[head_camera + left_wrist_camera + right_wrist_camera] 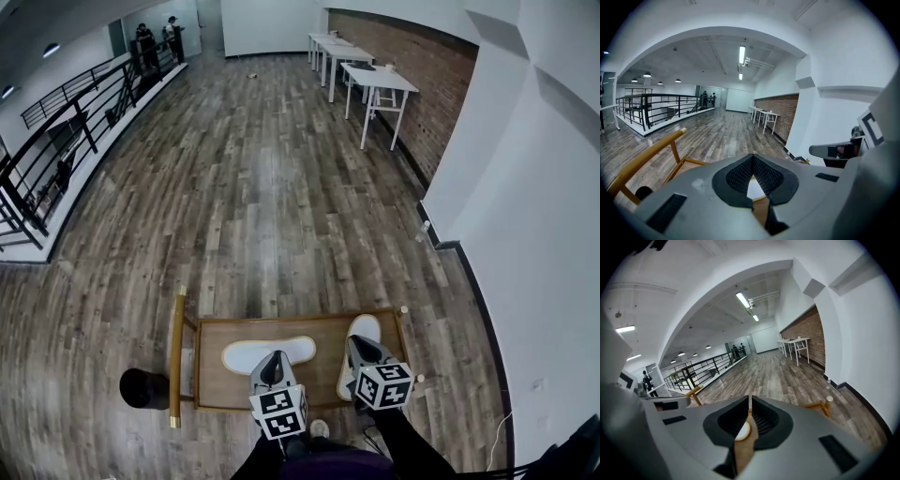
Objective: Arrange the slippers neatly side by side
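Two white slippers lie on a low wooden table (pixel 214 377). The left slipper (pixel 253 353) lies crosswise. The right slipper (pixel 364 327) points away from me and is partly hidden by my right gripper (pixel 355 346), which hovers over its near end, shut and empty. Just above the near edge of the left slipper hangs my left gripper (pixel 273 362), also shut with nothing in it. In the left gripper view the fingertips (pixel 752 157) meet, and a bit of white slipper (pixel 754 188) shows below them. The right gripper view shows the right gripper (pixel 750 400) closed over a slipper tip (pixel 742 431).
A yellow wooden rail (pixel 176 354) runs along the table's left side, with a black round object (pixel 143 387) on the floor beside it. A white wall (pixel 525 281) stands close on the right. White tables (pixel 377 81) and a black railing (pixel 66 141) are far off.
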Available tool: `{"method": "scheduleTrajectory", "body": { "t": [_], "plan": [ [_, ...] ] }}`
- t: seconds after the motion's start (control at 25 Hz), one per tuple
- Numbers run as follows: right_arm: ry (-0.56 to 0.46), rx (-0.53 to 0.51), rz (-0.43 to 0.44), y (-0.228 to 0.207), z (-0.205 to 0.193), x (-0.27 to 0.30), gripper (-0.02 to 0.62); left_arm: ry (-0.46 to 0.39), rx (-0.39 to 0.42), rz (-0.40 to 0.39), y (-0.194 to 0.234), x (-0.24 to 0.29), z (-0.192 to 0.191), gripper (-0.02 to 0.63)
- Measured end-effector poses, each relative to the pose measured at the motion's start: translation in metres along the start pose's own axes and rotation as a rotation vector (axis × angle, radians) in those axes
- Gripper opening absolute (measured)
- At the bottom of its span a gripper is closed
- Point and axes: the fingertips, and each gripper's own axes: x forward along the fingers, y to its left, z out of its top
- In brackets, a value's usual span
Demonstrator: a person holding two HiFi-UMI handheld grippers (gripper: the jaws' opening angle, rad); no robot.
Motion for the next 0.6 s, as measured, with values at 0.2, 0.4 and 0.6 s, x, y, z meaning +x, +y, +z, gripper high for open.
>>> {"method": "scheduleTrajectory", "body": {
  "t": [0.2,0.4,0.6],
  "plan": [
    [0.143,0.141,-0.118,-0.083,-0.019,0.006,0.1,0.028,0.013,-0.005,0.006,-0.011,-0.014,0.0],
    [0.375,0.199,-0.158,-0.122,-0.054,0.022,0.179,0.068,0.026,-0.021,0.001,-0.017,-0.03,0.0],
    [0.54,0.243,-0.205,-0.135,-0.09,0.039,0.186,0.072,0.047,-0.04,-0.001,-0.018,-0.03,0.0]
  ]
}}
